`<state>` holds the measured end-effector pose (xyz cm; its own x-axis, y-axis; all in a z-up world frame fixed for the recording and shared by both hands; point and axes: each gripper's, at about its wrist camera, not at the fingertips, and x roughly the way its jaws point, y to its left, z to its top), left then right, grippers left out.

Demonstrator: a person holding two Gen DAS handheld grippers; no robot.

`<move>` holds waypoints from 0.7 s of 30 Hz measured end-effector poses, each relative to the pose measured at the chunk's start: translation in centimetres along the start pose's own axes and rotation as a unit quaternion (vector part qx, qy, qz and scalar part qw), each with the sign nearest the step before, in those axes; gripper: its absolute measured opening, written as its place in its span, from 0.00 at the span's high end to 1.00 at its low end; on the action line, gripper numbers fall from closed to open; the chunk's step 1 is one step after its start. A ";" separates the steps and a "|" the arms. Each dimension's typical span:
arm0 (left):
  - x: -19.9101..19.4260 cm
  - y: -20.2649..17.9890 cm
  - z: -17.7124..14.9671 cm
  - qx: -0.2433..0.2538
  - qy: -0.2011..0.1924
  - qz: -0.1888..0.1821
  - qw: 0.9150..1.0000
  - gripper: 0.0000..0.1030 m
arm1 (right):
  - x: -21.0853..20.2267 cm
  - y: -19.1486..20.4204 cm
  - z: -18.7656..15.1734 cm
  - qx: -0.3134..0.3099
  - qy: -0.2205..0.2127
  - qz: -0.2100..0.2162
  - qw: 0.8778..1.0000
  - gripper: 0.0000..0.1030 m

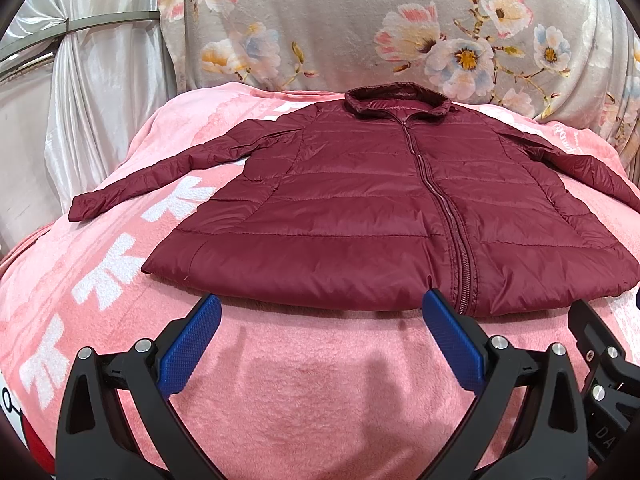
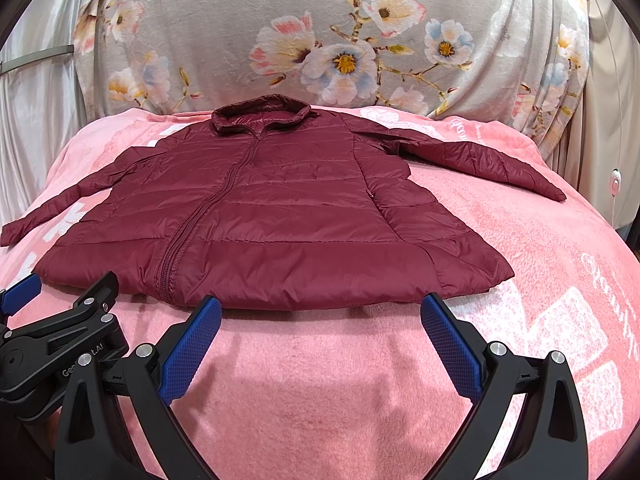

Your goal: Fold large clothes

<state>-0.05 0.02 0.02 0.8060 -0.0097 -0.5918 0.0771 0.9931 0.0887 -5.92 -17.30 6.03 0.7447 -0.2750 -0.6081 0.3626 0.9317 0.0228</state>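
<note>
A dark red quilted jacket (image 1: 360, 200) lies flat and zipped on a pink blanket (image 1: 320, 380), collar at the far side, both sleeves spread out to the sides. It also shows in the right wrist view (image 2: 280, 216). My left gripper (image 1: 320, 304) is open and empty, just in front of the jacket's hem left of the zipper. My right gripper (image 2: 320, 306) is open and empty, just in front of the hem right of the zipper. The left gripper's body (image 2: 60, 328) shows at the left of the right wrist view.
The pink blanket (image 2: 340, 380) covers a bed-like surface. A grey floral cloth (image 1: 360, 28) hangs behind it. White curtains (image 1: 92, 100) hang at the left. A white cord with a switch (image 2: 615, 184) hangs at the far right.
</note>
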 end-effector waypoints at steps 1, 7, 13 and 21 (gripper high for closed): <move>0.0 0.0 0.0 0.000 0.000 0.001 1.000 0.05 | 0.0 0.0 0.0 0.000 0.000 0.000 1.000 0.05; -0.5 0.7 0.8 0.000 -0.002 -0.001 1.000 0.05 | 0.0 -0.1 0.0 0.000 0.000 0.000 1.000 0.05; -0.6 0.8 0.8 0.000 -0.002 -0.001 1.000 0.05 | -0.1 -0.1 0.0 0.001 0.000 0.000 1.000 0.05; -0.9 1.1 0.9 0.000 -0.003 -0.001 1.000 0.05 | -0.1 -0.2 0.1 0.001 0.000 0.000 1.000 0.05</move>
<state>-0.17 0.99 1.35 0.8092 -0.0118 -0.5874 0.0779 0.9931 0.0874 -6.04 -17.44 6.16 0.7451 -0.2743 -0.6080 0.3628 0.9315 0.0243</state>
